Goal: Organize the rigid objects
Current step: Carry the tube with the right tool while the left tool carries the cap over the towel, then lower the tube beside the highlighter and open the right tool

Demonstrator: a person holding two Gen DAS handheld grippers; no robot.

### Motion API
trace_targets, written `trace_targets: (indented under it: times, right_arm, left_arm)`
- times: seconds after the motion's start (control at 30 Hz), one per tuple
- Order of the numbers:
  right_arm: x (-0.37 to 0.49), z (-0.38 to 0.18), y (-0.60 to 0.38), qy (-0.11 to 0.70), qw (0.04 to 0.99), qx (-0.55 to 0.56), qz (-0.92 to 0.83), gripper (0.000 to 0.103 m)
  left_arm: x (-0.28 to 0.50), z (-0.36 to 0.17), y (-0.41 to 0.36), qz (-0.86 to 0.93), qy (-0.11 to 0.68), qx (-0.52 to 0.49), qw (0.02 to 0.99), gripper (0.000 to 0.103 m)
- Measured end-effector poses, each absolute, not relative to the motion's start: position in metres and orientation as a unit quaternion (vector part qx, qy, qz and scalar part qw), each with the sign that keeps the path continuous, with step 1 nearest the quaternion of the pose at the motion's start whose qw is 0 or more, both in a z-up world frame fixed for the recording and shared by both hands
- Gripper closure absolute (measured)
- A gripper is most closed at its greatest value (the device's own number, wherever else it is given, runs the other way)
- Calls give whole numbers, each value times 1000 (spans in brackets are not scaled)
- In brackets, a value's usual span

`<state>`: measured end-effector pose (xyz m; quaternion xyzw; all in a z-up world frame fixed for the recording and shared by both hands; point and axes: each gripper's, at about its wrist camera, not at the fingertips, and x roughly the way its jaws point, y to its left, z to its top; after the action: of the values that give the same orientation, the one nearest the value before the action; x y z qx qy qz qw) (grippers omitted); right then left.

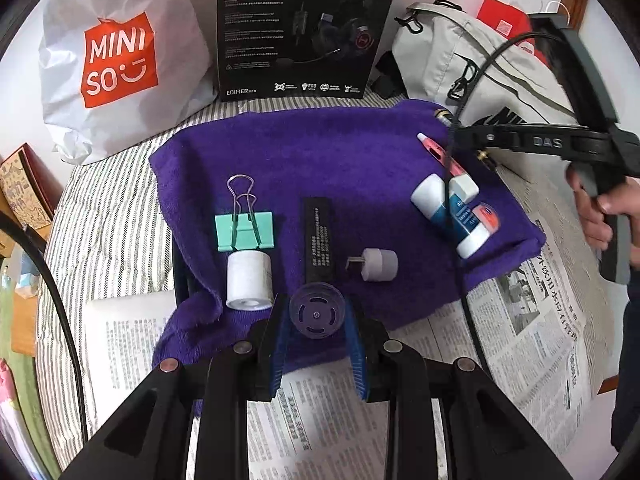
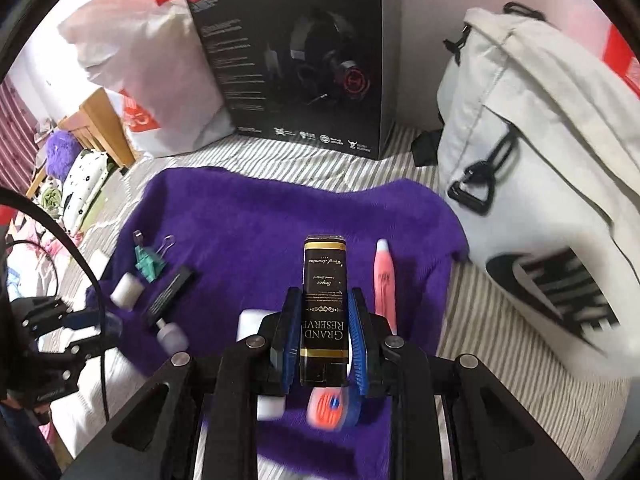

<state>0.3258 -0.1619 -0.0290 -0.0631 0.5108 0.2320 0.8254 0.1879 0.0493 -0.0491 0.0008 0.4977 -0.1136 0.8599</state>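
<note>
A purple towel [image 1: 320, 152] holds the objects. My left gripper [image 1: 317, 312] is shut on a clear round plastic cap [image 1: 317, 311] at the towel's near edge. Beyond it lie a white roll [image 1: 249, 280], a teal binder clip [image 1: 245, 231], a flat black bar [image 1: 319, 240] and a grey plug [image 1: 379, 265]. At the right lie a pink pen [image 1: 434, 152] and blue-white tubes [image 1: 460, 212]. My right gripper [image 2: 325, 320] is shut on a black "Grand Reserve" box [image 2: 323, 312], held above the towel [image 2: 260, 216], with the pink pen [image 2: 385, 280] just to its right.
A black headset box [image 1: 304, 28] and a Miniso bag [image 1: 116, 60] stand at the back. A grey Nike backpack [image 2: 540, 184] is at the right. Newspaper [image 1: 532, 312] lies under the towel on a striped bedsheet [image 1: 104, 232]. A black cable [image 1: 460, 200] crosses the right side.
</note>
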Motion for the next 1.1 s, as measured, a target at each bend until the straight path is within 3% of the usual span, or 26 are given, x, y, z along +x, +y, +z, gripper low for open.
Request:
trace_targets:
  times: [0.5,1.1]
  right_arm:
    - [358,-79,-133,535,803,-105,240,80]
    - [348,-81,-138,538,802,-111,235,75]
  left_arm:
    - [203,-53,59,-113,500,-8,858,77]
    - [199,-52,58,-110,505,-8,856,77]
